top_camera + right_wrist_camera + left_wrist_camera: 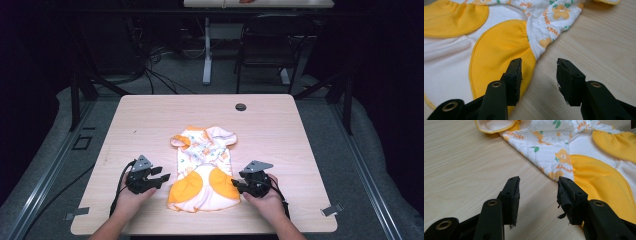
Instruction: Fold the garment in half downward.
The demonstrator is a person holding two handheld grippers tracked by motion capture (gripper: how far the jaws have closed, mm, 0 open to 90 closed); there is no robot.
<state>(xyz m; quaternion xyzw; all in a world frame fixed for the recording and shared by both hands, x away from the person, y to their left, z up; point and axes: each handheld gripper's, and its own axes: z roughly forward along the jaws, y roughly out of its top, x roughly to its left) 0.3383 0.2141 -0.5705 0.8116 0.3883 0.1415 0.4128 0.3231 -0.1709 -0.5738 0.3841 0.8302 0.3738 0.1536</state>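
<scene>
Both hands [131, 196] low, flanking baby garment [204, 167].

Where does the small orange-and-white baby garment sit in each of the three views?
High view: the baby garment lies at table centre, near edge, between the left tongs and right tongs.
Left gripper view: the garment fills the upper right, beside the right-hand jaw.
Right gripper view: it fills the upper left, behind the left-hand jaw.
Shared landmark: the orange patches.
</scene>
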